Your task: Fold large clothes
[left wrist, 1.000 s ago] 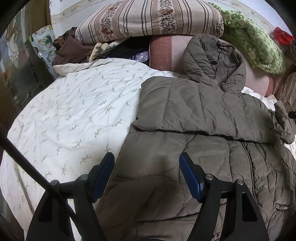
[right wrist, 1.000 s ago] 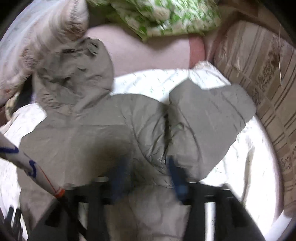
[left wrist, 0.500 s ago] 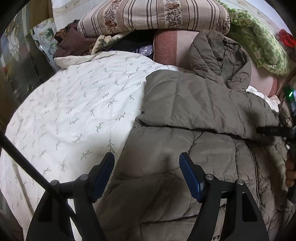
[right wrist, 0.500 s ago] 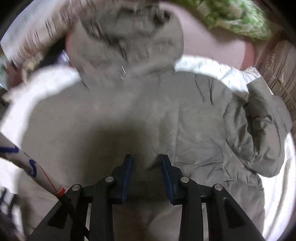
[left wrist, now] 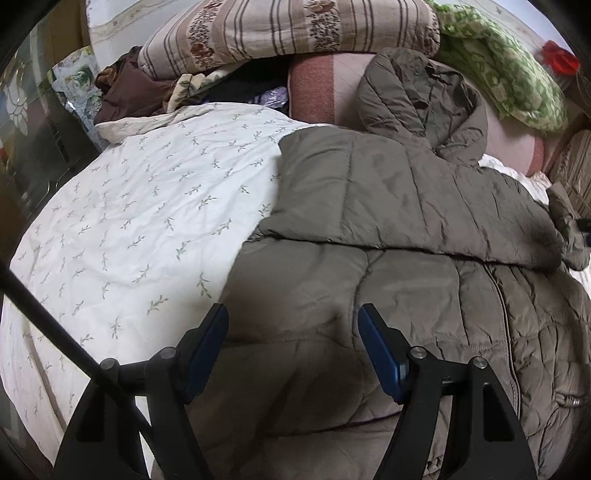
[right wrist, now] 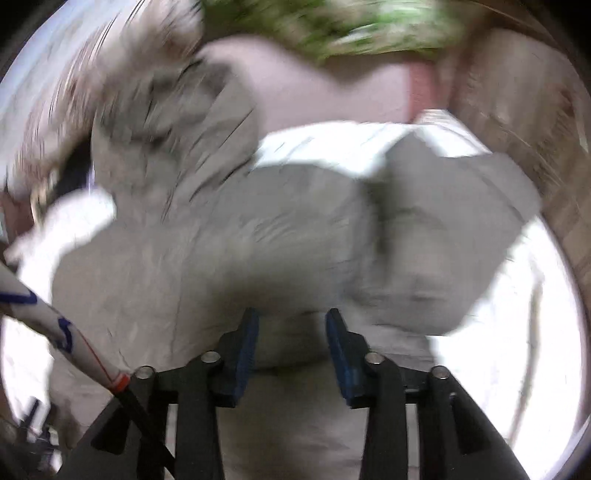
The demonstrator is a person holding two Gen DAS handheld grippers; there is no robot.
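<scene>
A grey-brown quilted hooded jacket (left wrist: 406,266) lies on a bed, its left sleeve (left wrist: 388,199) folded across the chest and its hood (left wrist: 417,96) against the pillows. My left gripper (left wrist: 293,332) is open and empty, just above the jacket's lower left part. The right wrist view is blurred by motion; it shows the jacket (right wrist: 221,251) with its right sleeve (right wrist: 454,240) bunched at the right. My right gripper (right wrist: 291,332) is open and empty above the jacket's middle.
A white leaf-print bedspread (left wrist: 140,229) covers the bed to the left. Striped pillows (left wrist: 288,33), a pink bolster (left wrist: 325,85), a green floral quilt (left wrist: 506,70) and dark clothes (left wrist: 133,92) are piled at the head. A striped cushion (right wrist: 517,110) lies at the right.
The right gripper has opened wider and swung right, bringing the bunched right sleeve back into its view. The left gripper stays open and has hardly moved.
</scene>
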